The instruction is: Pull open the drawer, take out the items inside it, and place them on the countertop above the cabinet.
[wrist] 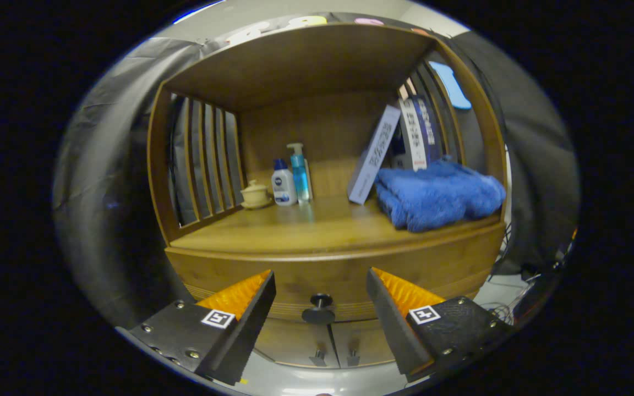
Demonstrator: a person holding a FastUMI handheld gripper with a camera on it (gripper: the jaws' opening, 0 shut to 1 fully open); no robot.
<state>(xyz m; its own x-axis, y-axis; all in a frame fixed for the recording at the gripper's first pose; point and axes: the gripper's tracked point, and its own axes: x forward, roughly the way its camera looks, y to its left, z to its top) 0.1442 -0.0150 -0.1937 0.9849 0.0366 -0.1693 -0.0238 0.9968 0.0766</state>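
Drawer (344, 280) of brown wood sat closed; my gripper (321, 286) hung wide-jawed around its round dark knob (319, 313), not touching.

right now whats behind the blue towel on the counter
Books lean against the slatted side behind the towel; their lower parts are covered by it. The open claw flanks the drawer knob.
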